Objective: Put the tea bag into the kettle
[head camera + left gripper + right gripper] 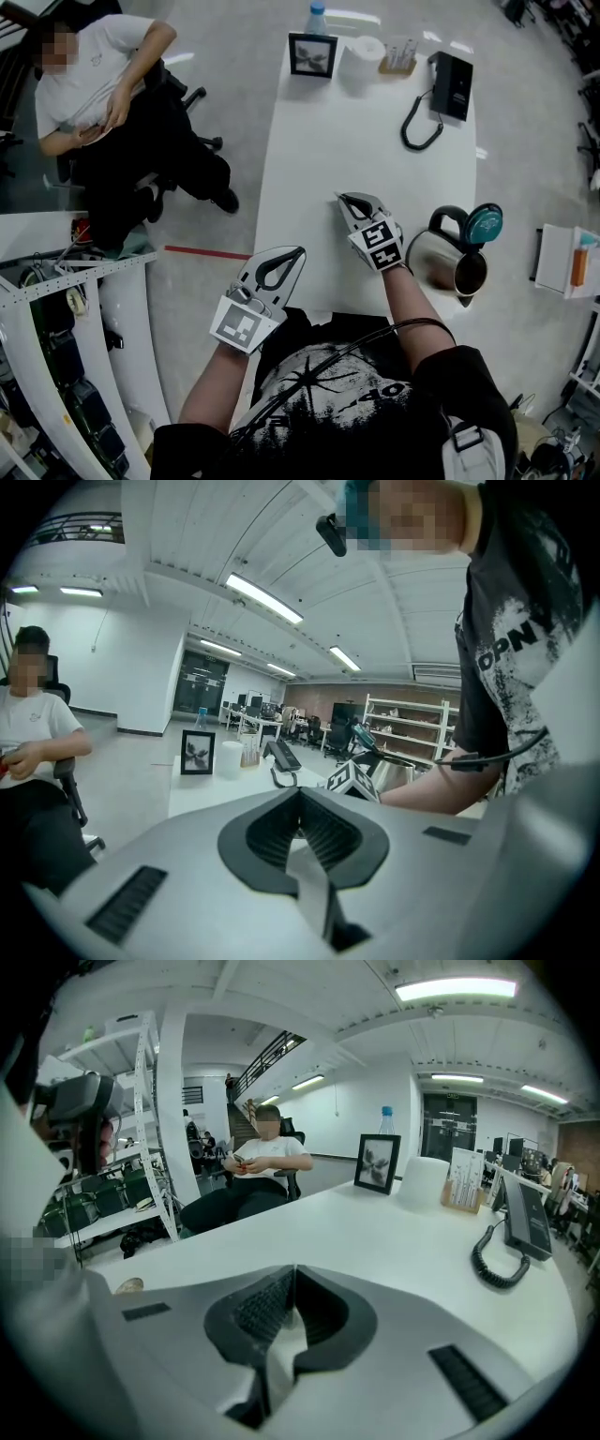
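On my right gripper the fingers are pressed together near the tabletop; my left gripper is closed too. I see no tea bag; probably it is light and flimsy, best pinched by its tag.

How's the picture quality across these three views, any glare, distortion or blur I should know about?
Head view: even light, no hard shadows on the white table, edges bent by the wide lens. Left gripper view: strong fisheye, dark corners, ceiling light strips bright but contained. Right gripper view: same dark fisheye rim, ceiling lamp washed out, tabletop fairly sharp.
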